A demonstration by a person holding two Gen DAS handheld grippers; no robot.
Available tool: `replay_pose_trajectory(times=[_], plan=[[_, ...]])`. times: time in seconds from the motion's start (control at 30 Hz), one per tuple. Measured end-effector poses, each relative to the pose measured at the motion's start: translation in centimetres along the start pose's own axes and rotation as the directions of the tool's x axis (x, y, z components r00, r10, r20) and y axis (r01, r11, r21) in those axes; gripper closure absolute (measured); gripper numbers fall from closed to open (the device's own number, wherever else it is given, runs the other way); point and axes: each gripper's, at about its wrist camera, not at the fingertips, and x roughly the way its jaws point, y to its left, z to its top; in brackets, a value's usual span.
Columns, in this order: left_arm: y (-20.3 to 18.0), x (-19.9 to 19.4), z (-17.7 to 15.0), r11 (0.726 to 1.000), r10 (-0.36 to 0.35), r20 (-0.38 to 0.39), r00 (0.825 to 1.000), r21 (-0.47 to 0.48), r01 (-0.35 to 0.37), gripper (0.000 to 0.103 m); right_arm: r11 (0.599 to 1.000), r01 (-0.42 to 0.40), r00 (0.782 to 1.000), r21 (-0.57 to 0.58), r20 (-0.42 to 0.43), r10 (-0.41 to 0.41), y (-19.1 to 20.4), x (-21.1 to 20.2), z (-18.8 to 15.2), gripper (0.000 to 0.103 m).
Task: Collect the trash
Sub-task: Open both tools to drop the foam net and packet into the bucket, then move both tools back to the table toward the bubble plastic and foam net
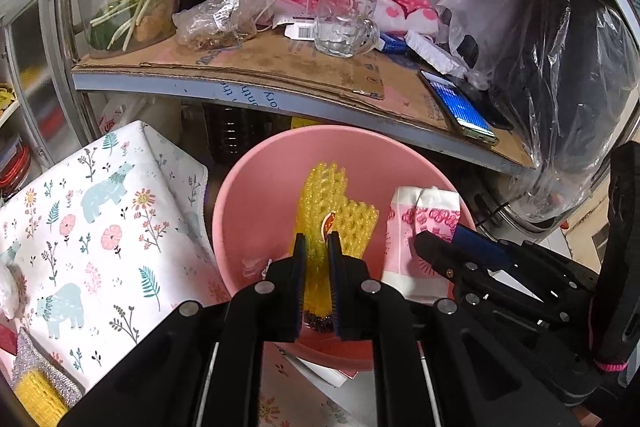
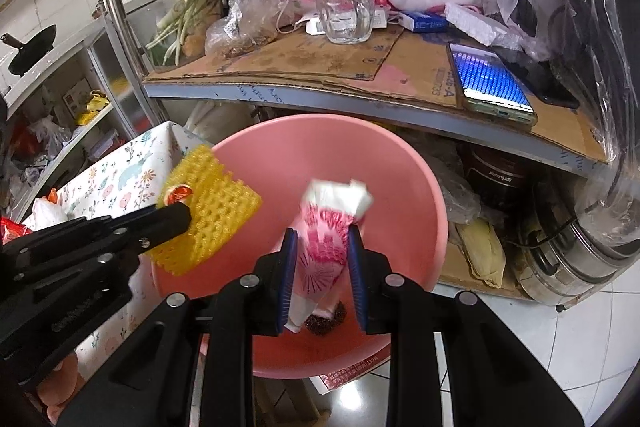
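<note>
A pink plastic basin point(image 1: 240, 187) point(image 2: 434, 195) sits below a shelf. My left gripper point(image 1: 317, 243) point(image 2: 185, 218) hangs over the basin, shut on a yellow foam fruit net point(image 1: 340, 215) point(image 2: 218, 215) with a small orange sticker. To its right, my right gripper point(image 2: 322, 239) point(image 1: 440, 237) is shut on a pink-and-white printed tissue packet point(image 2: 326, 227) point(image 1: 416, 223), also above the basin. A dark clump point(image 2: 324, 319) lies on the basin's bottom, partly hidden by the fingers.
A floral cloth-covered surface point(image 1: 92, 219) lies left of the basin. The cardboard-lined shelf point(image 1: 280, 67) above holds a glass mug point(image 1: 344, 27), a lit phone point(image 1: 460, 107), plastic bags and green onions. A cooker point(image 2: 580, 259) stands on the tiled floor at the right.
</note>
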Motion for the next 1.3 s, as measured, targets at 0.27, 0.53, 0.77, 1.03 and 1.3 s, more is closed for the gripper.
replay_pose_trajectory(times=[0.27, 0.53, 0.77, 1.03, 1.3], plan=[[0.9, 0.0, 0.1, 0.999, 0.002, -0.014, 1.0, -0.045, -0.003, 0.073, 1.0, -0.006, 1.0, -0.001, -0.018, 0.006, 0.1, 0.1, -0.3, 0.077], [1.1, -1.8, 0.0, 0.999, 0.006, 0.007, 1.0, -0.052, -0.006, 0.066, 0.999, -0.032, 0.999, -0.01, -0.013, 0.032, 1.1, -1.1, -0.6, 0.062], [1.1, -4.3, -0.4, 0.999, 0.014, 0.036, 0.999, -0.053, -0.012, 0.061, 0.998, -0.05, 0.999, -0.034, -0.003, 0.05, 2.5, -2.9, -0.9, 0.062], [2.1, -7.9, -1.7, 0.998, 0.042, 0.062, 0.997, -0.049, -0.039, 0.049, 0.992, -0.106, 0.994, -0.072, 0.003, 0.107, 5.4, -4.8, -1.6, 0.062], [4.4, -11.9, -4.3, 0.995, 0.087, 0.074, 0.993, -0.058, -0.082, 0.047, 0.975, -0.178, 0.984, -0.136, -0.012, 0.178, 9.4, -6.1, -2.9, 0.062]])
